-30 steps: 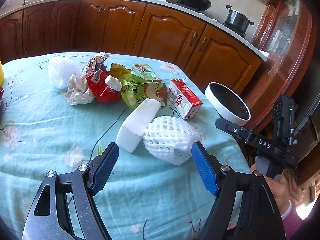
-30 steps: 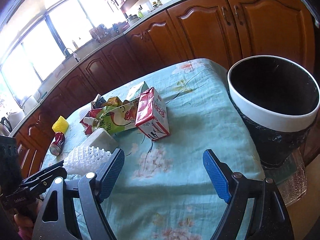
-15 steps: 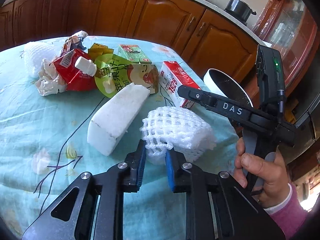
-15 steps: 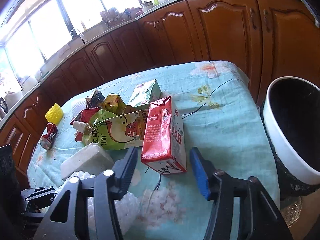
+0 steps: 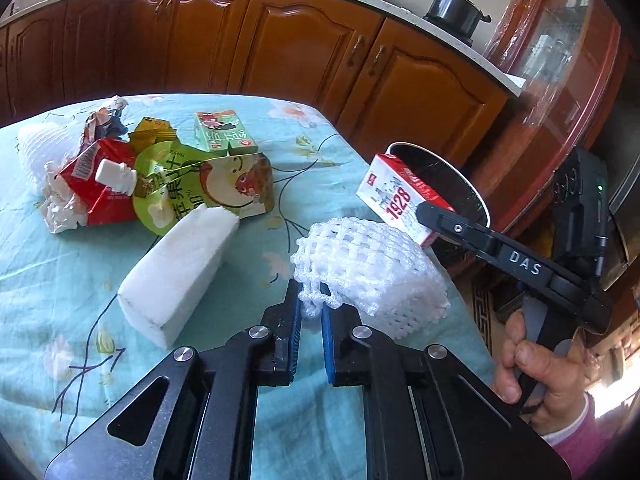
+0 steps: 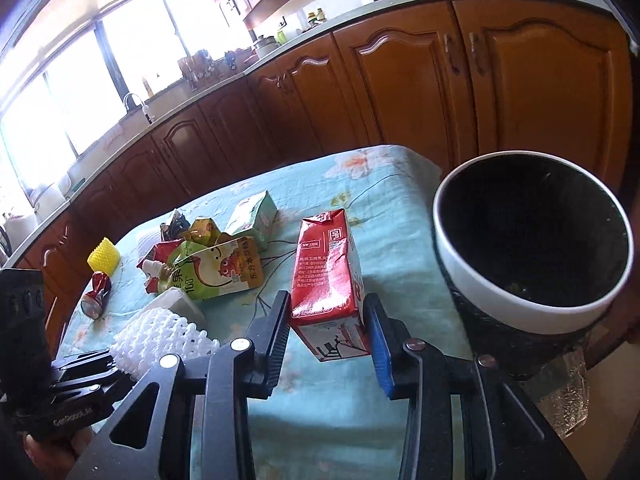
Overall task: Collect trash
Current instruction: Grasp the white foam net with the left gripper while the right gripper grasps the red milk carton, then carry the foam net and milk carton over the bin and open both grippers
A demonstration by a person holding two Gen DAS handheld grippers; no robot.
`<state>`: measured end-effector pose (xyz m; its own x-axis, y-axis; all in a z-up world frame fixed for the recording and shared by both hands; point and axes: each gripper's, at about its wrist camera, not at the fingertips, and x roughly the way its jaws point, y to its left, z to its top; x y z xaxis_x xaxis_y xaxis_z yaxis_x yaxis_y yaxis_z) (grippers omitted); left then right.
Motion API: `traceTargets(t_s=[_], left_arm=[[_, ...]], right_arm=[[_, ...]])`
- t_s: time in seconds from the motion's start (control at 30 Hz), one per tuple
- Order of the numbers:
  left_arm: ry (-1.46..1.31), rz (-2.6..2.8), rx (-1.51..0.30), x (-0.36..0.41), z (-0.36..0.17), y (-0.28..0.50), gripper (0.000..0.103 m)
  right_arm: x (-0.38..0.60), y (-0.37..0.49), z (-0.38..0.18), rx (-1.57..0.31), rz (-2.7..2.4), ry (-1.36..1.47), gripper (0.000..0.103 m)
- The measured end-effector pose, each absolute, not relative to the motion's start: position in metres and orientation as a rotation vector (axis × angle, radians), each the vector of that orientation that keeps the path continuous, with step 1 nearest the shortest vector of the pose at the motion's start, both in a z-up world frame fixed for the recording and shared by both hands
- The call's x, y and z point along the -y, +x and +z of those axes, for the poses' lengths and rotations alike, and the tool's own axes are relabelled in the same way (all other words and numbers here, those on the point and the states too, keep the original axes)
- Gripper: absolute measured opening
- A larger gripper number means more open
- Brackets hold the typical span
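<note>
- My left claw (image 5: pixel 311 312) is pinched tight on the edge of the white foam net (image 5: pixel 370 266) on the worktop (image 5: pixel 48 272).
- My right claw (image 6: pixel 326 334) squeezes the red milk carton (image 6: pixel 326 276), lifted near the black bin (image 6: pixel 532 248).
</note>
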<state>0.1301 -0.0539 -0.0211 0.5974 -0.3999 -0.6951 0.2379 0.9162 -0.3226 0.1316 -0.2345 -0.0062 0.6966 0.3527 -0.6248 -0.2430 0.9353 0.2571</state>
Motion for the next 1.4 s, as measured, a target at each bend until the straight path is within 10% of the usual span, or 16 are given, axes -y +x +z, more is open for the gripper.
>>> traceTargets(t_s=[1.4], left_arm=[[-0.015, -0.51, -0.927, 0.238, 0.004, 0.26, 0.008]], right_arm=[[0.386, 0.139, 0.021, -0.632, 0.085, 0.293, 0.036]])
